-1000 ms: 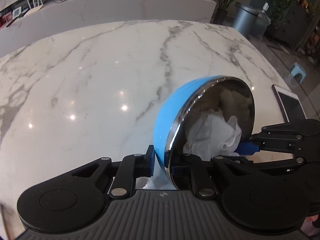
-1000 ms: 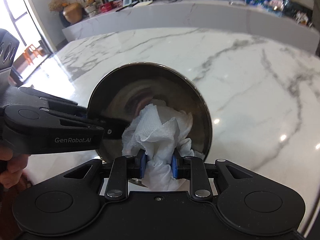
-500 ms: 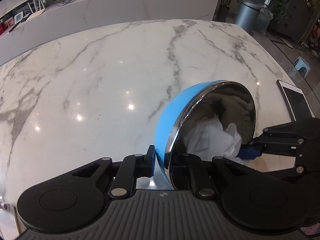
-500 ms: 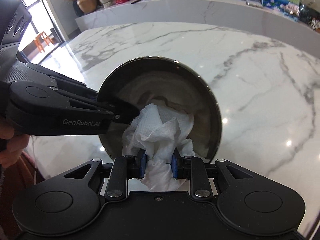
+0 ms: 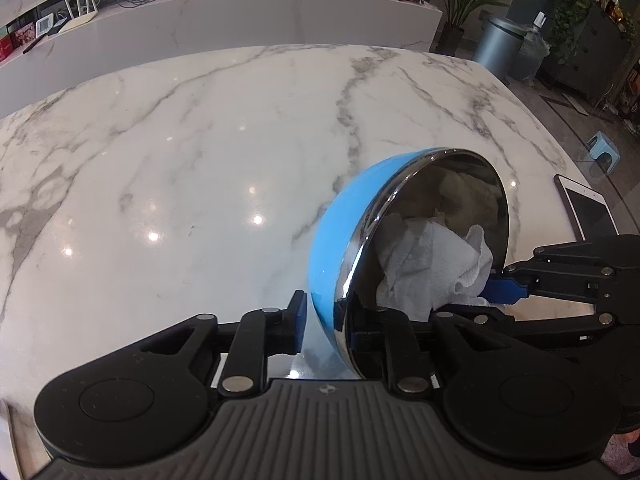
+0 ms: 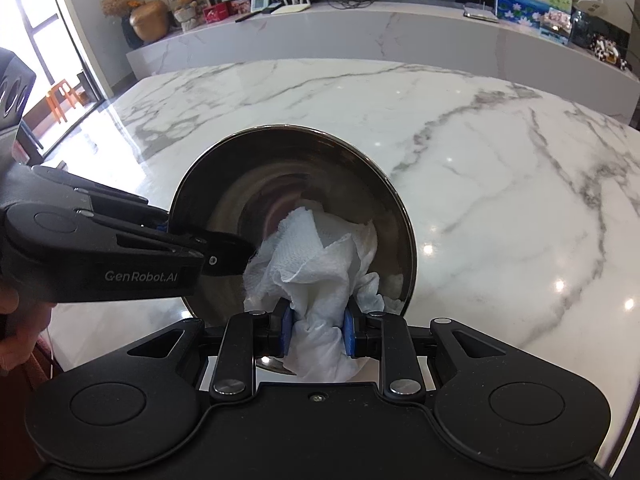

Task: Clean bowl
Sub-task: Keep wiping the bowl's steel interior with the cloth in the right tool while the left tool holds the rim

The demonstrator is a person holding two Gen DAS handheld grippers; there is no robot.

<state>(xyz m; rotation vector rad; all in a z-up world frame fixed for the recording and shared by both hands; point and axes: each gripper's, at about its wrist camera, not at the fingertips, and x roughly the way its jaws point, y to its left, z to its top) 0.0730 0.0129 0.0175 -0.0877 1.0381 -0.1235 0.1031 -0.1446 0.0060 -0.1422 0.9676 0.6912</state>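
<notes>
A bowl [image 5: 340,232], blue outside and shiny steel inside [image 6: 280,184], stands tilted on its edge on the marble table [image 5: 200,160]. Its rim sits between the fingers of my left gripper [image 5: 325,316], one pad against the blue wall and the other finger inside. These jaws are opening. In the right wrist view the left gripper [image 6: 200,236] reaches in from the left. My right gripper [image 6: 316,330] is shut on a crumpled white paper towel [image 6: 316,256], which is pressed into the bowl's lower inside. From the left wrist view the towel [image 5: 424,264] fills the bowl's lower half, with the right gripper [image 5: 496,300] behind it.
A white phone or tablet [image 5: 588,208] lies near the table's right edge. A person's hand [image 6: 16,320] holds the left gripper's handle. Beyond the table are a long marble counter [image 6: 360,36], a metal bin [image 5: 498,40] and a small blue stool [image 5: 604,152].
The left gripper's fingers have spread slightly around the bowl's rim. The towel has shifted a little inside the bowl. The bowl stays tilted in the same place.
</notes>
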